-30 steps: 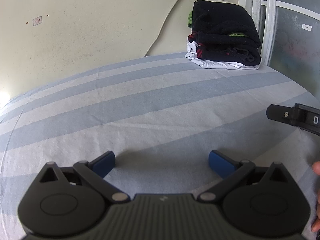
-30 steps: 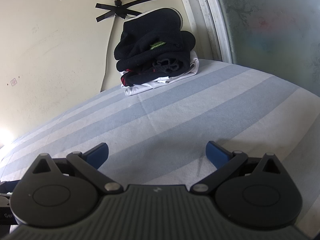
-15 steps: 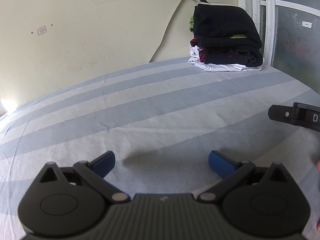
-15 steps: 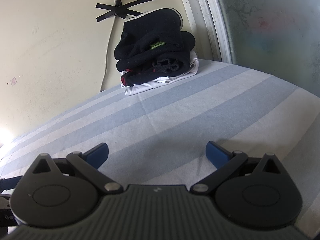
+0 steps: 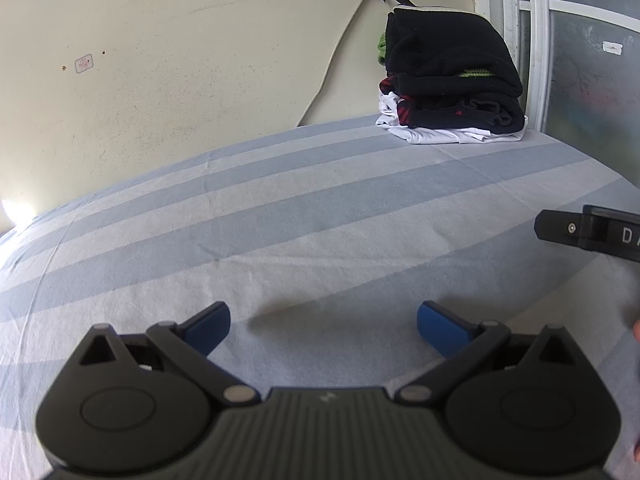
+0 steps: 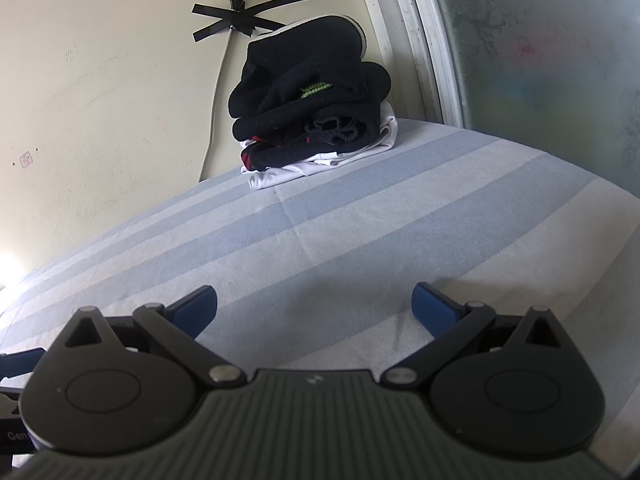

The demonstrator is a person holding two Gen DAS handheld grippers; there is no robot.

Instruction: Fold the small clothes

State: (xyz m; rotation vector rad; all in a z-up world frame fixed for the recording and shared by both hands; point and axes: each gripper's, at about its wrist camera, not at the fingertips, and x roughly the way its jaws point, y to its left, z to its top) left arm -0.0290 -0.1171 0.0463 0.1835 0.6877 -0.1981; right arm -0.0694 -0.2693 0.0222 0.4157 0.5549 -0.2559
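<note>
A stack of folded clothes (image 5: 448, 92), black on top with red and white pieces below, sits at the far corner of the bed against the wall; the right wrist view shows the same stack (image 6: 312, 108). My left gripper (image 5: 323, 330) hovers low over the striped sheet, open, nothing between its blue pads. My right gripper (image 6: 314, 314) is likewise open and empty, far from the stack. The right gripper's black body (image 5: 592, 232) pokes into the left wrist view at the right edge.
A blue-and-white striped bedsheet (image 5: 280, 208) covers the bed. A cream wall (image 5: 180, 60) with a taped cable stands behind. A white window frame with frosted glass (image 6: 540, 48) borders the right side. A fingertip (image 5: 636, 332) shows at the right edge.
The left wrist view has tilted or pulled back slightly, so the clothes stack sits a little lower and farther right. The right gripper has barely moved. Both stay open.
</note>
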